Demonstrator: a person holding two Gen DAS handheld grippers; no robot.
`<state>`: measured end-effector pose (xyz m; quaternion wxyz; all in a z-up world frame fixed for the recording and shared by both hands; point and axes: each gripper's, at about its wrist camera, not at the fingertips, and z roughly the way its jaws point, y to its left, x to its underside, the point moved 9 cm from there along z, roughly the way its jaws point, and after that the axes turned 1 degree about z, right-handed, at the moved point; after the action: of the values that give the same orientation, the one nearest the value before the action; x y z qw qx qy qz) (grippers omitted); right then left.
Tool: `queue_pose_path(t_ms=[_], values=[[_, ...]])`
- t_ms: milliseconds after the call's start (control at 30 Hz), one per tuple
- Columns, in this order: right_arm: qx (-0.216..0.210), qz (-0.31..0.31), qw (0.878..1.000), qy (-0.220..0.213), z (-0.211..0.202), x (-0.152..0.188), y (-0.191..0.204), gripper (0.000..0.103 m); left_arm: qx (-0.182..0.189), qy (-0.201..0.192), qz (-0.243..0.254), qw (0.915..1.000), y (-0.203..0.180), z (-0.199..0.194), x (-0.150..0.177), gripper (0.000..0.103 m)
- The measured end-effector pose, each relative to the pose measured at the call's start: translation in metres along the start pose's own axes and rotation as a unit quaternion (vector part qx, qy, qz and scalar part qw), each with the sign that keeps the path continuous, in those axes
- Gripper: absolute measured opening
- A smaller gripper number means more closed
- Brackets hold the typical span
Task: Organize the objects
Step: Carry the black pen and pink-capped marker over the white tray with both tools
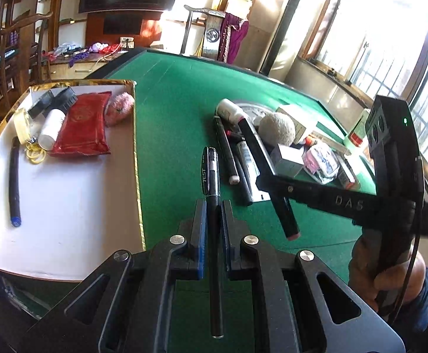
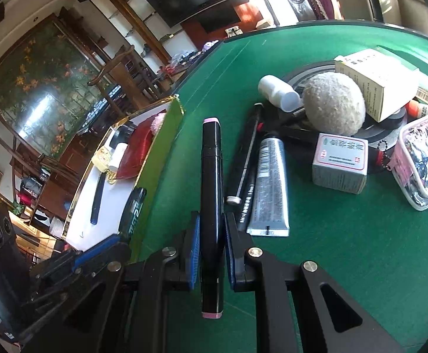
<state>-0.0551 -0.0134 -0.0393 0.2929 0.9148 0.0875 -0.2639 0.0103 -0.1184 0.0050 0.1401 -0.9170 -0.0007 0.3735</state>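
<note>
1. Green felt table (image 1: 178,94) carried a white tray (image 1: 66,206) at left and a clutter pile at right.
2. Left gripper (image 1: 213,214) was pinching a black pen (image 1: 214,194), held above the felt just right of the tray.
3. Right gripper (image 2: 211,235) was clamped on a pink-tipped marker (image 2: 211,194), near the pile.
4. Tray held a red pouch (image 1: 81,126), white bottle (image 1: 50,129) and blue-tipped pen (image 1: 14,182).
</note>
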Motion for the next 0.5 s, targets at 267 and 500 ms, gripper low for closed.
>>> queue_pose_path(t_ms=[267, 500], values=[[-0.026, -0.025, 0.999, -0.003, 0.007, -0.003, 0.050, 0.014, -0.008, -0.037, -0.033, 0.9987, 0.036, -0.033, -0.021, 0.008], [-0.051, -0.053, 0.997, 0.007, 0.027, -0.007, 0.108, 0.014, -0.022, -0.064, -0.072, 0.9951, 0.082, -0.054, -0.030, 0.008]])
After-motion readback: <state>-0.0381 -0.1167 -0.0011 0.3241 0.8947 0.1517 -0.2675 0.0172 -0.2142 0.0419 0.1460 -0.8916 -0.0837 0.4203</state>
